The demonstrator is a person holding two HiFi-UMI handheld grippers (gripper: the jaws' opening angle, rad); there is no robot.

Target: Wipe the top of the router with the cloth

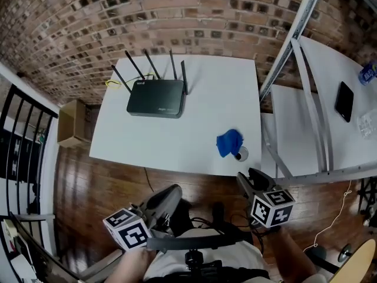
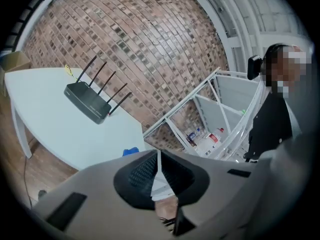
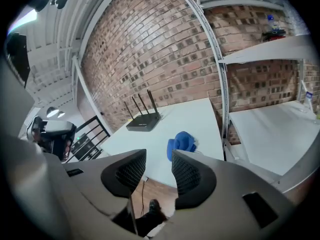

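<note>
Head view: flat black router (image 1: 156,97), four thin aerials up along its back edge, on white table (image 1: 206,52); crumpled blue cloth (image 1: 229,142) well apart from router, toward the near right; left gripper (image 1: 174,192) and right gripper (image 1: 244,179) nearer still, off the table. Left gripper view: jaws pressed together, empty; router far ahead, to the left. Right gripper view: jaws spread, nothing between; cloth nearer than router.

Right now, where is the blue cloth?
In the head view the blue cloth lies bunched near the front right edge of the white table, beside a small round object and to the right of the black router.
</note>
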